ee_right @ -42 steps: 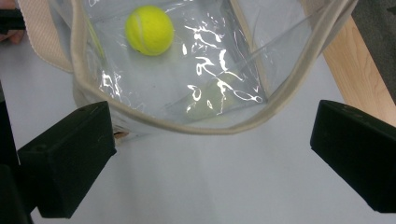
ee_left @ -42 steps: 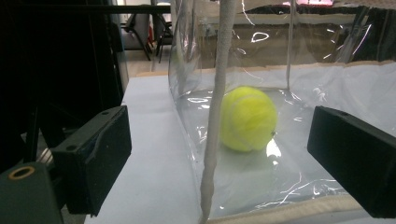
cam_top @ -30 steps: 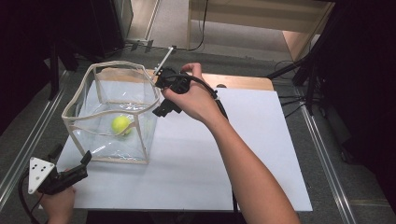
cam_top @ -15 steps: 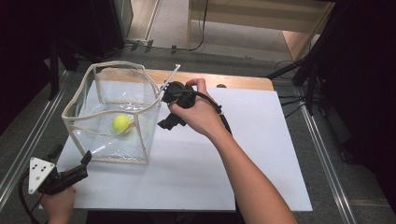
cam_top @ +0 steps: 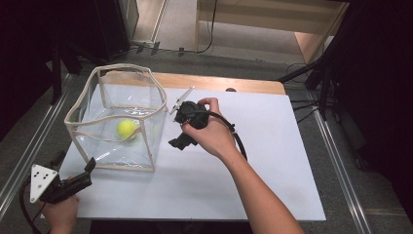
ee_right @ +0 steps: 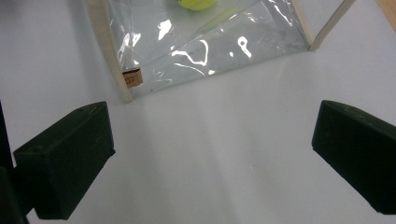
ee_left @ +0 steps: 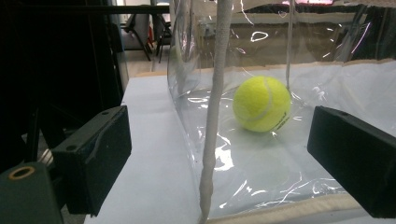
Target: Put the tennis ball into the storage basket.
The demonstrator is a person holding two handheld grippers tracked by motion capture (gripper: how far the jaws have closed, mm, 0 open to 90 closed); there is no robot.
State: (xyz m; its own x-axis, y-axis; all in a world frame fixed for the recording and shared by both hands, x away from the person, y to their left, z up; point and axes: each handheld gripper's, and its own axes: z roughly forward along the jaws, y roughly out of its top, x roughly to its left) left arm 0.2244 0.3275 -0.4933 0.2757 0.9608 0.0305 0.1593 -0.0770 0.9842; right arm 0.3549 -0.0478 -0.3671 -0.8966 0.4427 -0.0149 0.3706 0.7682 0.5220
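A clear plastic box (cam_top: 122, 167) with beige trim stands on the left of the white table top (cam_top: 272, 161). Inside it, on the floor, lies a yellow tennis ball (cam_top: 126, 129). My right gripper (cam_top: 180, 131) hovers just right of the box, tilted down at the table. In the right gripper view it (ee_right: 210, 154) is open over bare white surface, with the box's corner (ee_right: 187, 46) and the ball's edge (ee_right: 196, 3) ahead. My left gripper (cam_top: 74, 162) rests at the near left corner, open, facing the box wall (ee_left: 215, 116) with the ball (ee_left: 261, 103) behind it.
A small brown tag (ee_right: 132, 78) hangs on the box's bottom trim. A wooden strip (cam_top: 219, 83) runs along the table's far edge. Metal rails (cam_top: 336, 165) flank both sides. Dark stands and cables (cam_top: 316, 73) sit beyond the far right corner.
The right hand has drawn its gripper back from the box's top rim, down and toward the person, beside the box. The left gripper has stayed put.
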